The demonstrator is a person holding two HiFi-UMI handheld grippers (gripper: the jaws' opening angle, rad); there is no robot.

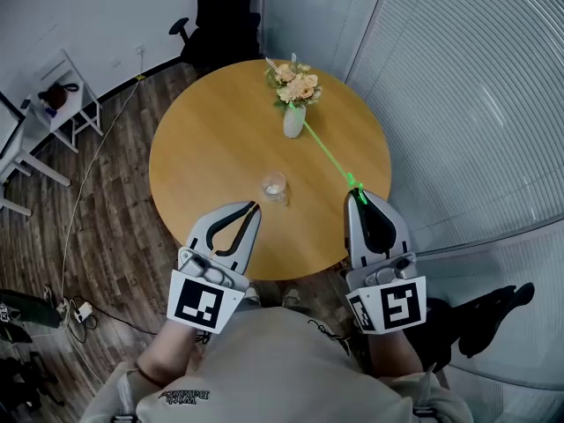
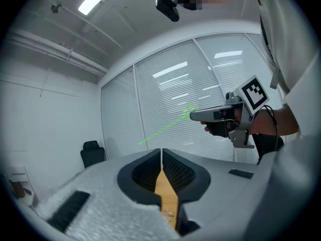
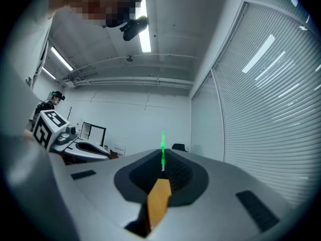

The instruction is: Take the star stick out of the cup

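My right gripper (image 1: pixel 359 192) is shut on the green star stick (image 1: pixel 328 152), gripping it near its star end. The thin stick slants away up-left over the round wooden table (image 1: pixel 211 139), its far tip near the flower vase (image 1: pixel 293 118). It is outside the small clear glass cup (image 1: pixel 274 186), which stands on the table ahead of my left gripper (image 1: pixel 256 206). That gripper is shut with nothing in it. In the right gripper view the stick (image 3: pixel 163 147) rises from between the closed jaw tips. The left gripper view shows the right gripper (image 2: pixel 193 116) holding the stick (image 2: pixel 165 129) level.
The white vase of pale flowers stands at the far side of the table. Window blinds (image 1: pixel 458 86) run close along the right. A black office chair (image 1: pixel 216 16) stands beyond the table, a white shelf unit (image 1: pixel 62 95) at the left, and cables lie on the wooden floor (image 1: pixel 97 236).
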